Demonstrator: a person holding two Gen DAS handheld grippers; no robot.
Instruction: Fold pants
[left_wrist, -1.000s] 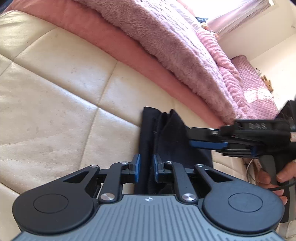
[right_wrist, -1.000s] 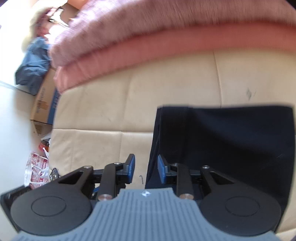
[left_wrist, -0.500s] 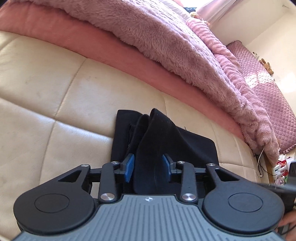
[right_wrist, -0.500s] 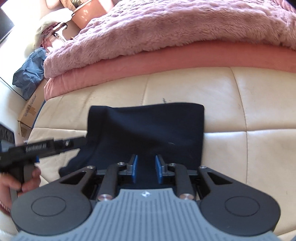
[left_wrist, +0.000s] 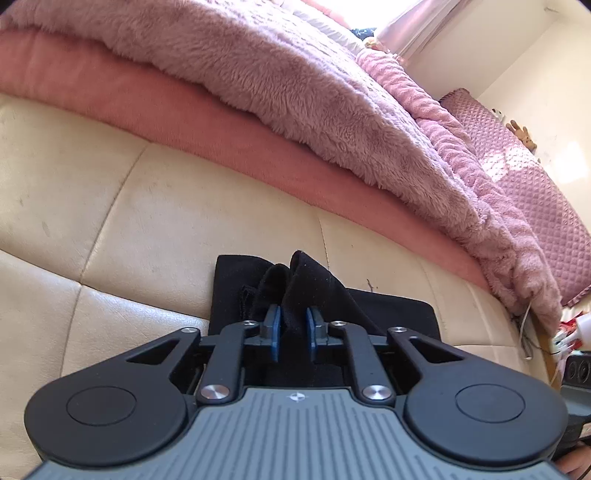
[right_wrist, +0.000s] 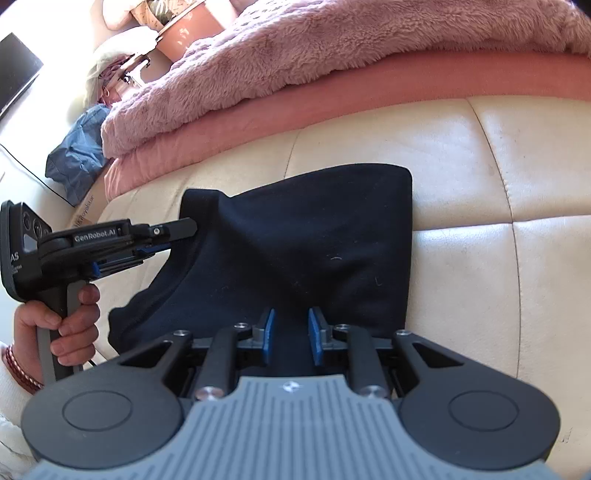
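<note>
The folded dark navy fabric pants (right_wrist: 303, 240) are lying on the cream quilted leather cushion (right_wrist: 517, 177), directly ahead of both tools. The left gripper (left_wrist: 293, 332) is pointing down at the near left corner of the garment, and its jaws are closing; a raised ridge of the dark cloth is standing between its blue pads (left_wrist: 275, 334), which seem to be pressing in on the fold from both sides. Seen from the right wrist camera, this left gripper (right_wrist: 173, 236) is reaching in from the side with its tip touching the lifted left edge of the pants, and a hand (right_wrist: 59, 314) is wrapping around its handle. The right gripper (right_wrist: 290, 334) is sitting over the near edge of the pants with its jaws narrow; dark cloth is showing in the gap between them, but whether the pads are actually pinching it I cannot tell. Beyond the pants, farther from both tools, a salmon-pink flat blanket (left_wrist: 147, 110) is lying along the back of the cushion, with a fluffy mauve plush blanket (left_wrist: 277, 85) piled on top of it.
</note>
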